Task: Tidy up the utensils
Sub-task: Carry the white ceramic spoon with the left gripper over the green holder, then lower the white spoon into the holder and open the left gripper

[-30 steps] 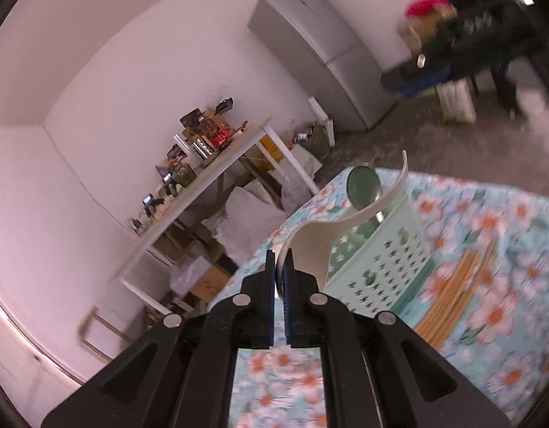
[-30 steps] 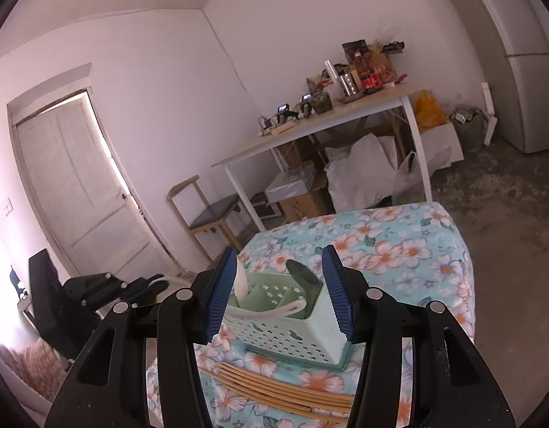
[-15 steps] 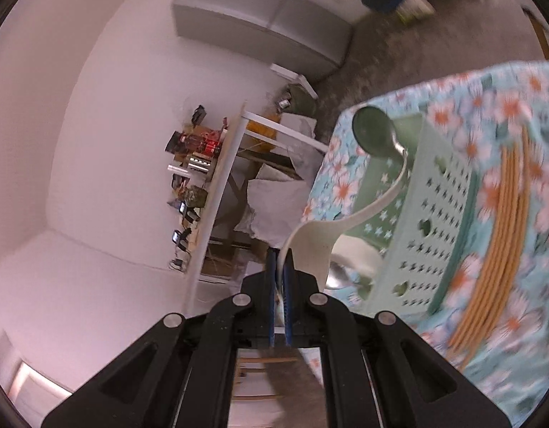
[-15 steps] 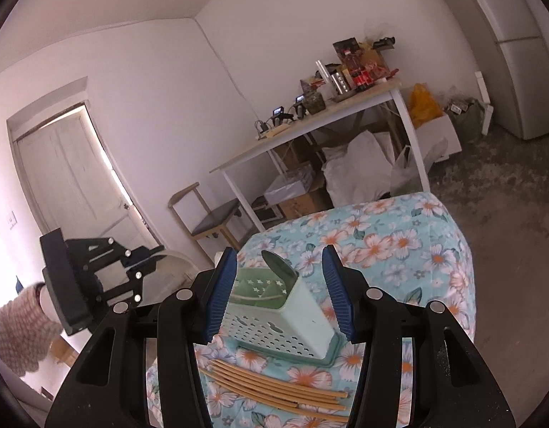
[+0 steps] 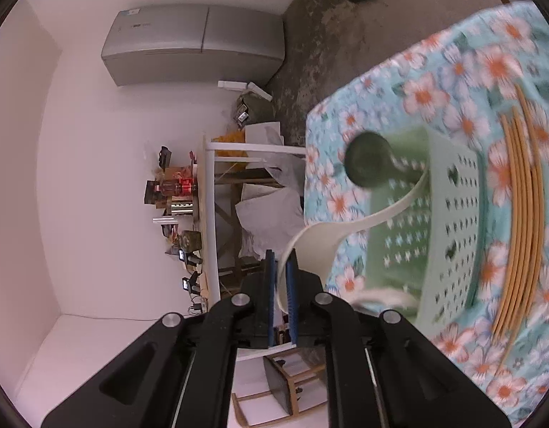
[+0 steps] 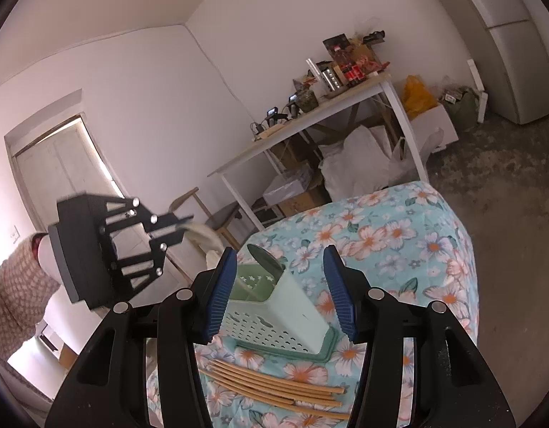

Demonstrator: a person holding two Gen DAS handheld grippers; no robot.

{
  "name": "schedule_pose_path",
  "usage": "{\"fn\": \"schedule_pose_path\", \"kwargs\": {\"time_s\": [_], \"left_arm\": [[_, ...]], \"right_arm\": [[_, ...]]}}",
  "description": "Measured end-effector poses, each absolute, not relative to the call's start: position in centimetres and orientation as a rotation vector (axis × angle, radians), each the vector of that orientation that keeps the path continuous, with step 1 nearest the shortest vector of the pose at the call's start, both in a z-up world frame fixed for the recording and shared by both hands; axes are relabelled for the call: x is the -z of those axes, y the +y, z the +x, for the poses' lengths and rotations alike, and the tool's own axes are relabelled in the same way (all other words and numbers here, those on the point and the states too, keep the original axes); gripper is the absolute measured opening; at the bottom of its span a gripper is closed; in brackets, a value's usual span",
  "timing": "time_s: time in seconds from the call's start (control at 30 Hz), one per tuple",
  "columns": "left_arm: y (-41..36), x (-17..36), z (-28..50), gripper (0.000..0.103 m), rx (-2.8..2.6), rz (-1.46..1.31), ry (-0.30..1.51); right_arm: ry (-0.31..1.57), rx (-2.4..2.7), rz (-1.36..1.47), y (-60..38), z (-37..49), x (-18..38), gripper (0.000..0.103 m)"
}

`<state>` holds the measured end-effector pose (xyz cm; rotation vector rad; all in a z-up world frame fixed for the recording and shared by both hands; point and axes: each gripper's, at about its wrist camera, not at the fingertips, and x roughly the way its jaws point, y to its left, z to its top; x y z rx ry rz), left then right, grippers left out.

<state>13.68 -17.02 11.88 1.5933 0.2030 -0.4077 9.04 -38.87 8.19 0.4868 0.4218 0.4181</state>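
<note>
With the left claw [image 5: 281, 278] just easing apart around the white ladle [image 5: 345, 224], it may tip the green basket [image 5: 449, 228]; right claw [image 6: 280, 292] gapes empty.

Even daylight, rm bright; strongest glow at the doorway [image 6: 66, 174] far left. Shadows soft, no glare. Heavy fisheye bend w/ black corners. Motion blur on tablecloth [image 5: 463, 75] in left view; right view sharp.
</note>
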Motion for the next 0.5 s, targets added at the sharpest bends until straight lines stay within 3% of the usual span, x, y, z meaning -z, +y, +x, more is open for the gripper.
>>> {"fn": "schedule_pose_path", "kwargs": {"time_s": [0.1, 0.2, 0.4, 0.5], "left_arm": [[-17.8, -13.3, 13.8, 0.032, 0.431, 1.519, 0.215], [-18.1, -13.7, 13.8, 0.040, 0.459, 1.465, 0.243], [-18.5, -12.6, 12.9, 0.045, 0.465, 1.471, 0.251], [-18.4, -14.0, 13.1, 0.049, 0.506, 1.345, 0.304]], "right_arm": [[0.421, -0.416, 0.496, -39.2, 8.9, -8.1, 0.050], [0.426, -0.416, 0.502, -39.3, 8.9, -8.0, 0.050], [0.427, -0.424, 0.504, -39.2, 8.9, -8.0, 0.050], [0.429, -0.428, 0.502, -39.0, 8.8, -7.9, 0.050]]}}
